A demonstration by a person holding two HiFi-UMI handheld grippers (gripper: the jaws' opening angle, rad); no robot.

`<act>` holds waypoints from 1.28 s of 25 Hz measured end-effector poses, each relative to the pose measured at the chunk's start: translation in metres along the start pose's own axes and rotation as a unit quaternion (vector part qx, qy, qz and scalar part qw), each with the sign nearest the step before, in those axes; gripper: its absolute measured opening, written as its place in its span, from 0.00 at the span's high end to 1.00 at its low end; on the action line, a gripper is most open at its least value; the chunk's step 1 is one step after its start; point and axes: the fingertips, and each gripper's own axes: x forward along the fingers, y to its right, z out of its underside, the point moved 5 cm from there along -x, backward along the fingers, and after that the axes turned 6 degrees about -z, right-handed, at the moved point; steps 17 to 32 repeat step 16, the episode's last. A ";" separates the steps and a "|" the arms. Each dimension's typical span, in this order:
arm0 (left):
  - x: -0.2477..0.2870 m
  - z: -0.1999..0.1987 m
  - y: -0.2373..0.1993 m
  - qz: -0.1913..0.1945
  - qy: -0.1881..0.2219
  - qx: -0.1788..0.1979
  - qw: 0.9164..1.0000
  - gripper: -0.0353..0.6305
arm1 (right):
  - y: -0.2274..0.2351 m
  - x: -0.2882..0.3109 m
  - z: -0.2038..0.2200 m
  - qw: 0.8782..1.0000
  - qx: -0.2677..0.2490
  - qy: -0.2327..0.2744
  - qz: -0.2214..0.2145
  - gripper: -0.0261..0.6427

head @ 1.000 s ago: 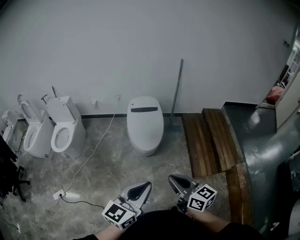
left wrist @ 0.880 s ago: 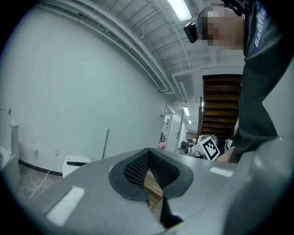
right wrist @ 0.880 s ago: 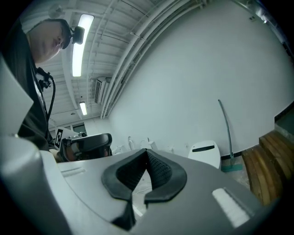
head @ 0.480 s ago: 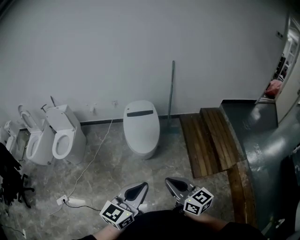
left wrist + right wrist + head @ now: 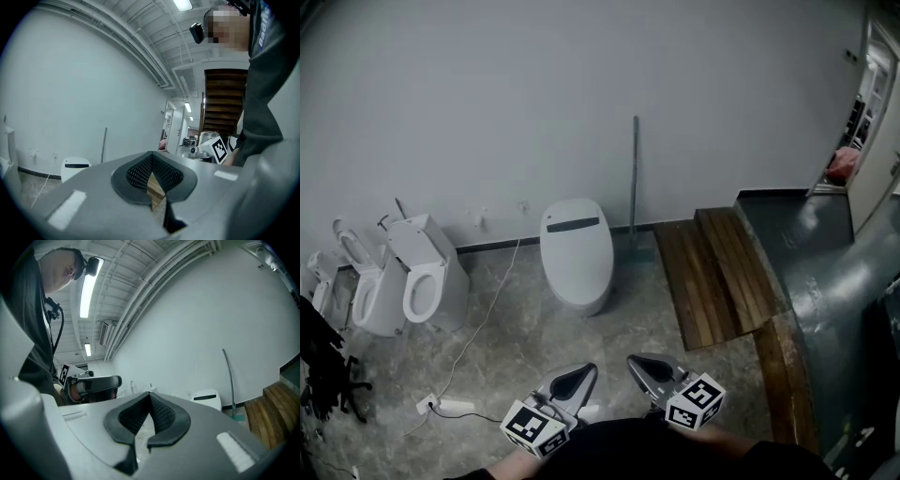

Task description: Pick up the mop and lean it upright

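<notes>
The mop [image 5: 633,175] leans upright against the white wall, its long grey handle rising between the closed toilet and the wooden step; its head rests on the floor. It also shows far off as the mop [image 5: 103,145] in the left gripper view and the mop [image 5: 229,380] in the right gripper view. My left gripper [image 5: 573,381] and right gripper [image 5: 651,367] are held low, close to my body, several paces from the mop. Both are shut with nothing between their pads.
A closed white toilet [image 5: 575,248] stands left of the mop. Two open toilets [image 5: 417,277] sit at the far left. A white cable runs to a power strip [image 5: 450,406] on the marble floor. A wooden platform [image 5: 712,277] and a grey raised ledge [image 5: 830,272] lie to the right.
The head view has drifted, so the mop, toilet and wooden platform sit further left and higher in frame. Both grippers stay shut and empty near my body.
</notes>
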 end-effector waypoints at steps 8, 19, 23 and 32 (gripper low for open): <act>0.001 0.001 0.004 0.002 0.006 0.006 1.000 0.92 | 0.000 -0.006 -0.001 1.000 -0.007 0.001 0.005 0.96; 0.003 0.000 0.008 0.004 -0.001 0.003 1.000 0.92 | 0.000 -0.009 -0.002 1.000 -0.011 0.001 0.011 0.96; 0.003 0.000 0.008 0.004 -0.001 0.003 1.000 0.92 | 0.000 -0.009 -0.002 1.000 -0.011 0.001 0.011 0.96; 0.003 0.000 0.008 0.004 -0.001 0.003 1.000 0.92 | 0.000 -0.009 -0.002 1.000 -0.011 0.001 0.011 0.96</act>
